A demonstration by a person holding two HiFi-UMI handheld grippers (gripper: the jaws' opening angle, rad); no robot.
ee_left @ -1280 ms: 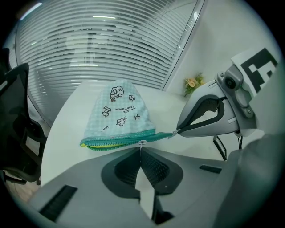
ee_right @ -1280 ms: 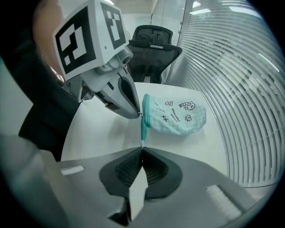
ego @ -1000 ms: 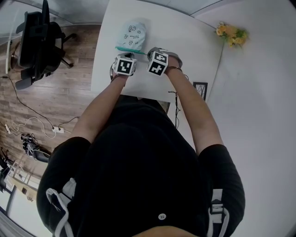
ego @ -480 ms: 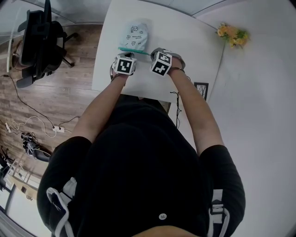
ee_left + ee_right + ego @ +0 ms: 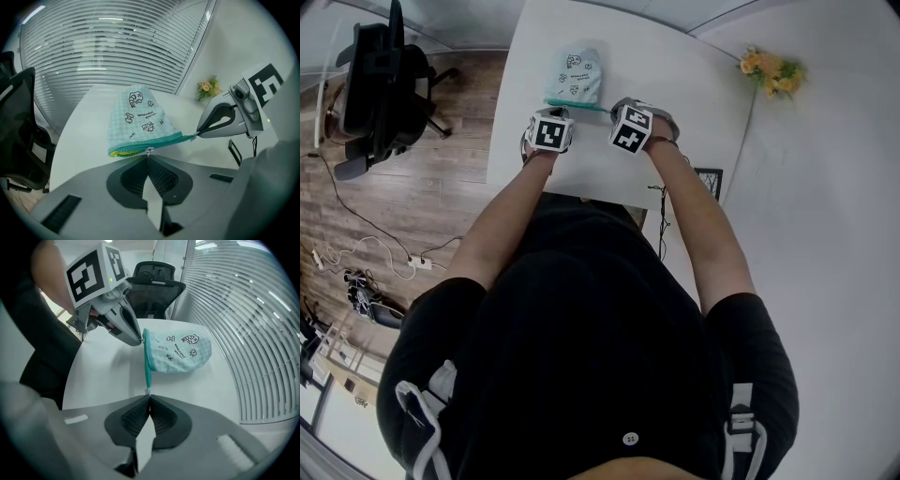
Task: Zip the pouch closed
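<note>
A pale teal checked pouch [image 5: 575,75] with cartoon prints lies on the white table [image 5: 666,66], its teal zipper edge toward me. In the left gripper view the pouch [image 5: 138,117] shows yellow lining at its left corner. My left gripper [image 5: 149,154] is shut on the small silver zipper pull [image 5: 149,150], partway along the edge. My right gripper [image 5: 148,395] is shut on the zipper's end tab [image 5: 147,391], holding the edge taut. Each gripper shows in the other's view: the right gripper [image 5: 197,135] at the tab, the left gripper [image 5: 140,342] at the zipper line.
A black office chair [image 5: 380,84] stands on the wood floor left of the table. A small bunch of flowers [image 5: 769,67] sits at the table's far right corner. Window blinds [image 5: 117,51] run behind the table. Cables [image 5: 366,253] lie on the floor.
The right gripper and the pouch have shifted slightly to the right in the head view. Both grippers have stayed shut.
</note>
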